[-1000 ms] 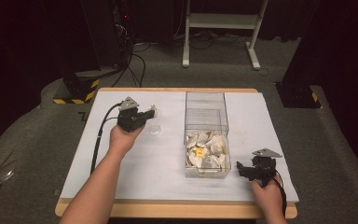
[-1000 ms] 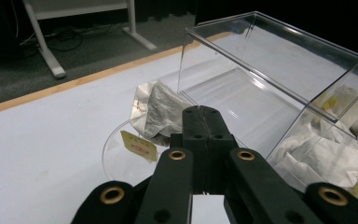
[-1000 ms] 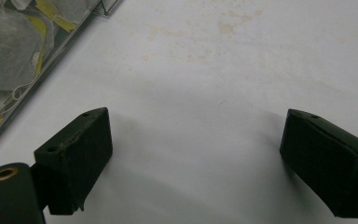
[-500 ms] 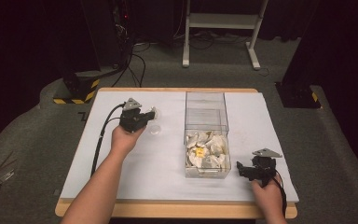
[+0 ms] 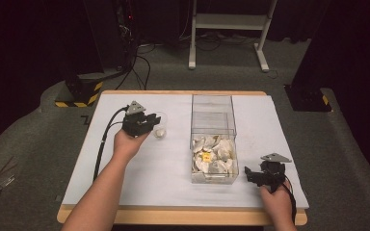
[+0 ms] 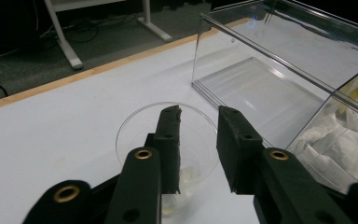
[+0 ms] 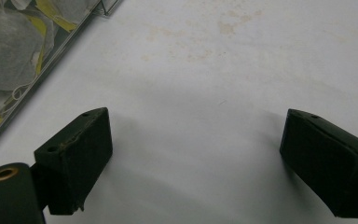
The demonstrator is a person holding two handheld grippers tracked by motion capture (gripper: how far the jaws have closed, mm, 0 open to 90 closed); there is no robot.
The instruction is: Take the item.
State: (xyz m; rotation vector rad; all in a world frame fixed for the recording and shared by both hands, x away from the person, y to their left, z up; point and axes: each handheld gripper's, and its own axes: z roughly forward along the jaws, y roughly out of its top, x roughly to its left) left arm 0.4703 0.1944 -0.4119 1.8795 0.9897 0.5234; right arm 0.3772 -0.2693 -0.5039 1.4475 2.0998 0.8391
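A clear plastic cup (image 5: 160, 129) stands on the white table cover (image 5: 173, 173) left of a long clear box (image 5: 212, 98). My left gripper (image 5: 151, 124) hovers over the cup, its jaws a little apart with nothing gripped between them. In the left gripper view the cup (image 6: 135, 126) lies under the left gripper (image 6: 199, 112), with a small whitish item (image 6: 186, 175) at its bottom. Several tea bags (image 5: 214, 154) fill the box's near end. My right gripper (image 5: 250, 175) rests open by the box's near right corner; its right gripper view shows the wide-open right gripper (image 7: 196, 140) above bare cover.
The box's far half (image 6: 270, 70) holds nothing, and tea bags (image 6: 345, 144) lie behind its clear wall. The box edge (image 7: 51, 51) runs along the upper left of the right gripper view. A wooden table edge (image 5: 183, 216) borders the cover. Cables and stand legs (image 5: 226, 43) lie on the floor beyond.
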